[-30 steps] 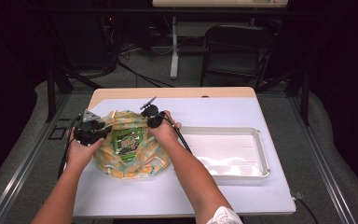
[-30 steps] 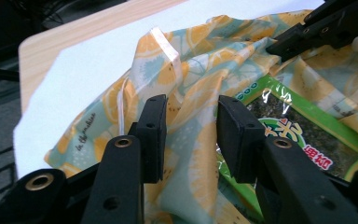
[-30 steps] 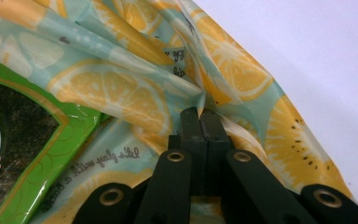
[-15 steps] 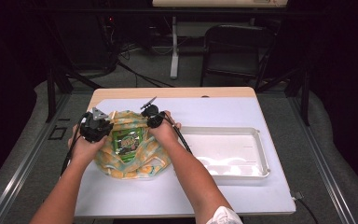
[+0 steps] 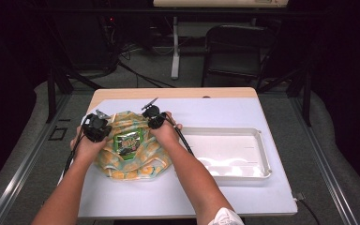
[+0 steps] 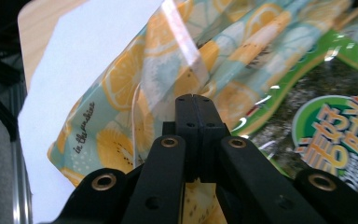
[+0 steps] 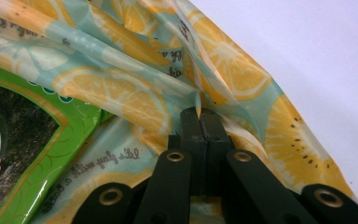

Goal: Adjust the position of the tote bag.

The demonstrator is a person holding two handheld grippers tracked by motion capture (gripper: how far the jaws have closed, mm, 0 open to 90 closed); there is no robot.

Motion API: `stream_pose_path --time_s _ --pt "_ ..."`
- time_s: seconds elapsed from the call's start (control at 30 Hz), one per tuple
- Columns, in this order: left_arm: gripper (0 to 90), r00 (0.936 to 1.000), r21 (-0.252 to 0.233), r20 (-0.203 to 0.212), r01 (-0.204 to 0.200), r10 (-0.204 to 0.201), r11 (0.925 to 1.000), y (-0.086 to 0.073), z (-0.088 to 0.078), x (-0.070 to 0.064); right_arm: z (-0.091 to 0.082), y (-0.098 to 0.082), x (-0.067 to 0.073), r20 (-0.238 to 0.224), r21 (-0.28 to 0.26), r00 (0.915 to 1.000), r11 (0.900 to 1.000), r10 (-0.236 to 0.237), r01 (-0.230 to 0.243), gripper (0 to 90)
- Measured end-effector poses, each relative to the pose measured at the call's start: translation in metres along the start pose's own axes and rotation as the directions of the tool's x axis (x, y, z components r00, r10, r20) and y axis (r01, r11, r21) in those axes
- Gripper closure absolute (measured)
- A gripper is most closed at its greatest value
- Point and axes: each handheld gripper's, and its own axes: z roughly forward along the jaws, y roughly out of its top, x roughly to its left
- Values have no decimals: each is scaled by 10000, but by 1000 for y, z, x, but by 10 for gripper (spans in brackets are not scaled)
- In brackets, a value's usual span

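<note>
A lemon-print plastic bag (image 5: 132,161) lies on the white mat at the table's left, its mouth spread, with a green snack packet (image 5: 129,139) inside. My left gripper (image 5: 106,129) is at the bag's left rim; its jaws have just been closing and now pinch the bag's film (image 6: 121,84) at their tips (image 6: 193,98). The packet (image 6: 335,116) lies just right of them. My right gripper (image 5: 155,125) is shut on a fold of the bag's right rim (image 7: 121,93), jaws together (image 7: 199,112), with the packet (image 7: 23,130) to its left.
A shallow white tray (image 5: 262,154) sits on the mat to the right of the bag. A wooden table edge (image 5: 168,93) runs along the far side. A dark chair (image 5: 234,47) and cables stand on the floor beyond.
The left gripper has moved in and down to the bag's left rim, and its jaws have closed on the film. The right gripper and the bag have kept still.
</note>
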Motion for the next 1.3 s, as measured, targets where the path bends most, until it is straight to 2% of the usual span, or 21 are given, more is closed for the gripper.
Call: stream_pose_path --time_s 0.1,0.3,0.43,0.6,0.67,0.77,0.93,1.0,1.03,1.1,1.3 --pt "900 9997 188 -119 226 -224 9996 -1 8 2 0 0 0 6 -8 10000 10000 28 -28 900" --pt "900 9989 647 -258 419 -403 9970 -4 23 3 0 -1 0 -5 -85 10000 9999 58 -58 900" --pt "900 9986 808 -210 498 -482 9955 -6 31 4 0 -3 0 33 -164 9999 9998 110 -110 900" --pt "900 9963 815 -165 850 -840 9930 -9 39 8 0 -4 0 -16 -281 9999 9995 119 -120 891" --pt "900 9941 828 -193 1083 -1071 9907 -8 40 8 0 -4 0 -16 -324 9998 9992 217 -218 868" --pt "900 9962 872 -326 835 -810 9927 -8 40 6 -5 -3 -1 -223 -291 9992 9990 325 -331 779" --pt "900 9943 799 -163 1059 -1049 9912 -9 40 8 -19 1 -1 -381 -970 9985 9943 395 -431 756" --pt "900 9950 797 -189 991 -979 9919 -9 40 8 -29 6 2 -544 -1313 9982 9908 252 -322 742" --pt "900 9951 799 -189 981 -969 9920 -9 40 8 -29 6 2 -544 -1313 9982 9908 252 -322 742" --pt "900 9953 796 -182 967 -955 9921 -9 40 8 -32 7 7 -620 -1646 9979 9860 179 -279 729" --pt "900 9953 779 -133 969 -961 9922 -9 40 9 -36 8 20 -622 -1868 9972 9819 -422 299 657"
